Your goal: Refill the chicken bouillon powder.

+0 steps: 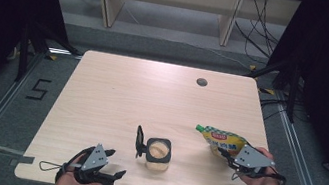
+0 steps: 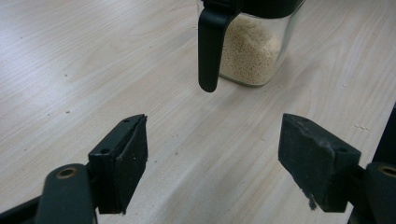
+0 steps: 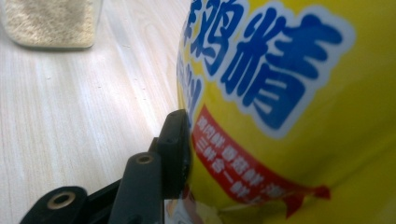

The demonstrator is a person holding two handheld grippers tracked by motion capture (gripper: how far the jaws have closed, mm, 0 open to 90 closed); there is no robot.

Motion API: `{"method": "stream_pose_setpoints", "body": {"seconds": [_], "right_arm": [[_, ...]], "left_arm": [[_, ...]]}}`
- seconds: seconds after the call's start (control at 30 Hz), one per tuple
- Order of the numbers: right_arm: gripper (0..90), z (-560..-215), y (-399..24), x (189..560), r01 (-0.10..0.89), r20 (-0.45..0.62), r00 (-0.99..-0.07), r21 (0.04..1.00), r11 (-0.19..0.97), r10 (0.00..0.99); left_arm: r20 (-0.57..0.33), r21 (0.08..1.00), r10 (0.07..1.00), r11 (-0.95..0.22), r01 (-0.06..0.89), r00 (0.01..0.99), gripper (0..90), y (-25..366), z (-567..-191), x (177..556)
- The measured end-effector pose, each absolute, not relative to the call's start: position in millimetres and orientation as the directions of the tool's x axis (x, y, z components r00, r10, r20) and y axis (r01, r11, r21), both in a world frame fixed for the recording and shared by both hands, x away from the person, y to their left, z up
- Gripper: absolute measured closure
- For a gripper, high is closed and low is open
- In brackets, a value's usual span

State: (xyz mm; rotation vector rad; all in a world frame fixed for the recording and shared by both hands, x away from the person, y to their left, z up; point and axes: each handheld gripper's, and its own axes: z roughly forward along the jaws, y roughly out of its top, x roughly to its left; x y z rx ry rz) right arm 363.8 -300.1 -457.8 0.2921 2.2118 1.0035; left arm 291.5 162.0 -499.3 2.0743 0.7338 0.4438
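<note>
A yellow pouch (image 1: 221, 140) with blue lettering and a green top lies at the table's right side, and my right gripper (image 1: 224, 155) is shut on its near end. In the right gripper view one finger (image 3: 176, 144) presses against the pouch (image 3: 289, 93); the other finger is hidden behind it. A clear jar (image 1: 159, 153) of pale grains stands near the front middle, its black flip lid (image 1: 139, 142) hanging open on its left. My left gripper (image 1: 116, 162) rests open at the front left, empty, its jaws (image 2: 212, 154) pointing at the jar (image 2: 252, 51) a short way off.
The wooden table (image 1: 152, 95) has a round cable hole (image 1: 201, 82) at the back right. Wooden shelf legs and loose cables stand on the floor beyond it. Dark curtains flank both sides.
</note>
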Motion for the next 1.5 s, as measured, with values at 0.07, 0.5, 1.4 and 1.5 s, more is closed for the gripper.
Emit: {"method": "stream_pose_setpoints", "body": {"seconds": [0.07,0.5,1.4,1.5], "right_arm": [[60.2,-458.2,-303.7,364.5,-0.041,-0.462,-0.742,0.755,0.655,0.486],[53.7,-464.7,-326.2,370.4,0.151,-0.258,-0.695,0.86,0.488,0.671],[29.5,-460.6,-343.0,344.9,0.251,-0.146,-0.58,0.904,0.346,0.802],[30.0,-460.5,-346.8,338.7,0.258,-0.151,-0.569,0.901,0.35,0.808]], "left_arm": [[0.036,0.826,0.648,-0.447,0.342,0.76,23.7,161.8,-499.8,290.7],[0.046,0.831,0.642,-0.45,0.327,0.766,23.7,161.4,-500.6,292.2],[0.046,0.822,0.645,-0.459,0.338,0.763,23.8,162.5,-501.9,292.4],[0.025,0.826,0.659,-0.437,0.356,0.752,23.8,161.3,-502.3,292.0]]}}
